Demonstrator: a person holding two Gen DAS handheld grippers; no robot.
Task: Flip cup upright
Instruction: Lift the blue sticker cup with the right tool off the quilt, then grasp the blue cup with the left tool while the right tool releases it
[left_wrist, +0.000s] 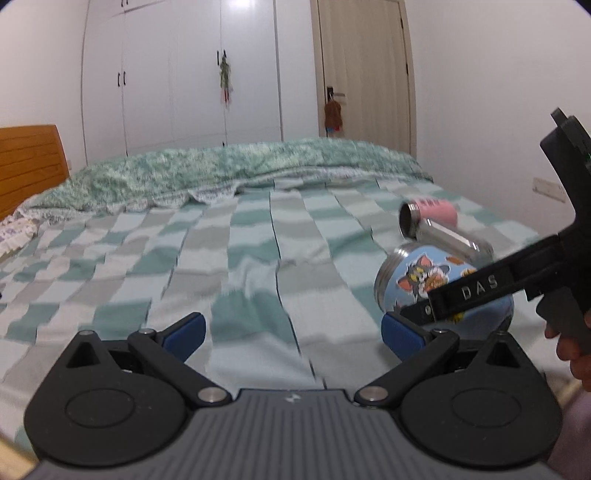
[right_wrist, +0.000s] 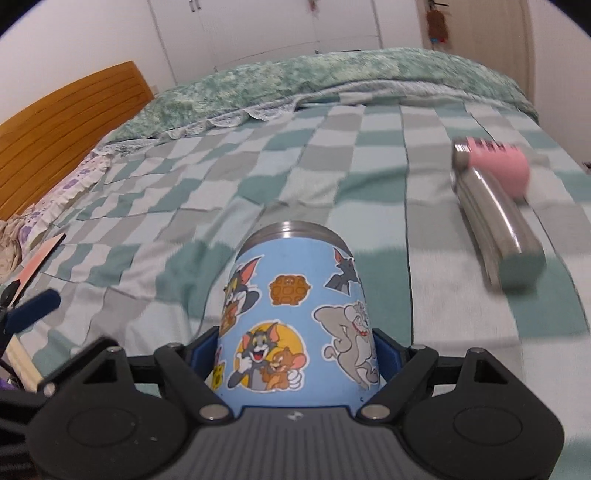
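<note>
1. The left gripper (left_wrist: 291, 332) hovers wide and empty over the checked bedspread (left_wrist: 221, 258), near its front edge.
2. The blue cartoon cup (right_wrist: 295, 314) lies tipped toward the bed's right side, the right gripper (right_wrist: 295, 354) clamped around its body. I judge the smooth, tapered wall could slip during rotation.
3. Just beyond, a steel flask (right_wrist: 495, 218) and a pink cup (right_wrist: 502, 166); a wide swing could knock them, and soft bedding may topple the cup.

The cup (right_wrist: 295, 317) is light blue with cartoon cat-and-mouse stickers and a steel rim. It lies on its side over the checked bed (right_wrist: 229, 177), rim pointing toward 12 o'clock, pinched on both flanks by the right gripper (right_wrist: 295, 354).
</note>
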